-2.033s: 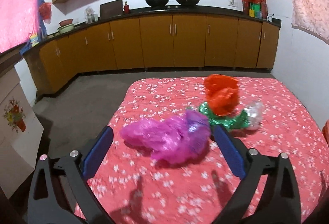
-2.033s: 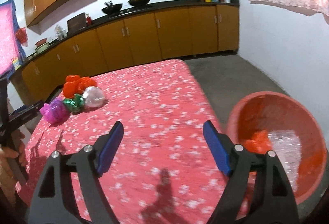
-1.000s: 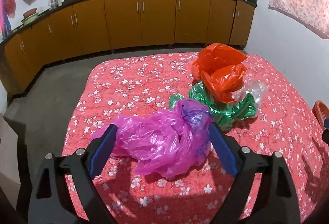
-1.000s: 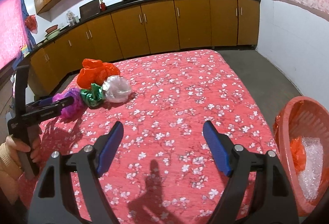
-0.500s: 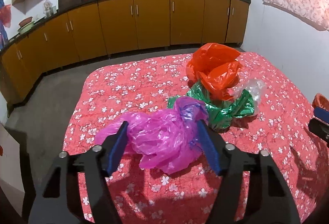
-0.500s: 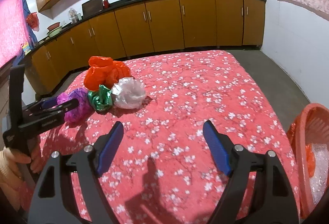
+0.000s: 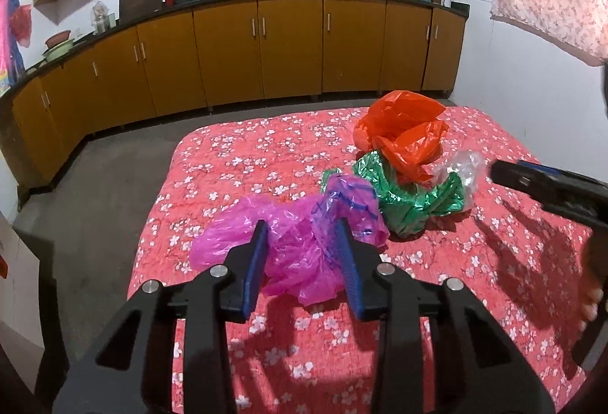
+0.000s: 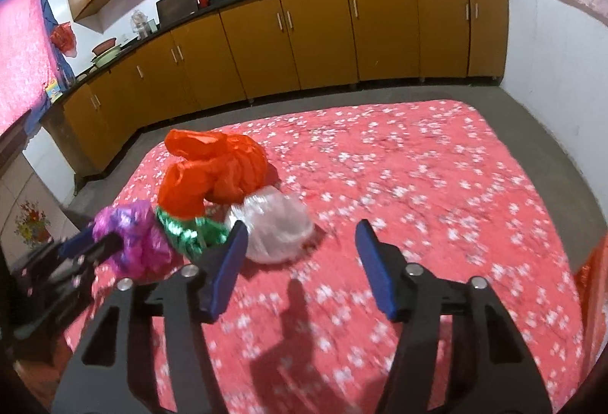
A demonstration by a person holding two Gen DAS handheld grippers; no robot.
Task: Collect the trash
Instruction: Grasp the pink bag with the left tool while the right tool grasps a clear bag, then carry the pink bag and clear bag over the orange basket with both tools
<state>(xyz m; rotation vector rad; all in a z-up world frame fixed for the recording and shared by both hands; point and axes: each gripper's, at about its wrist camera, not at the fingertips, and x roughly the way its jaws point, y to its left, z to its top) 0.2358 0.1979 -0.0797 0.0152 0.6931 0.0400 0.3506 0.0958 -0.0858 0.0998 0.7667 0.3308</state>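
Basically mid-cleanup, grabbing two bags at once.

Left gripper (image 7: 302, 247) jaws closing, already pinching the purple bag (image 7: 288, 243) caught between them on the flowery worktop (image 7: 266, 163). Right gripper (image 8: 300, 254) jaws closing too, not touching anything yet, with the clear bag (image 8: 275, 229) just ahead and a bit left. Four bags left to bin by the look of it: one purple, one green (image 7: 410, 197), one orange (image 7: 402, 133), one clear. Red basket edge (image 8: 594, 285) way off right of those jaws.
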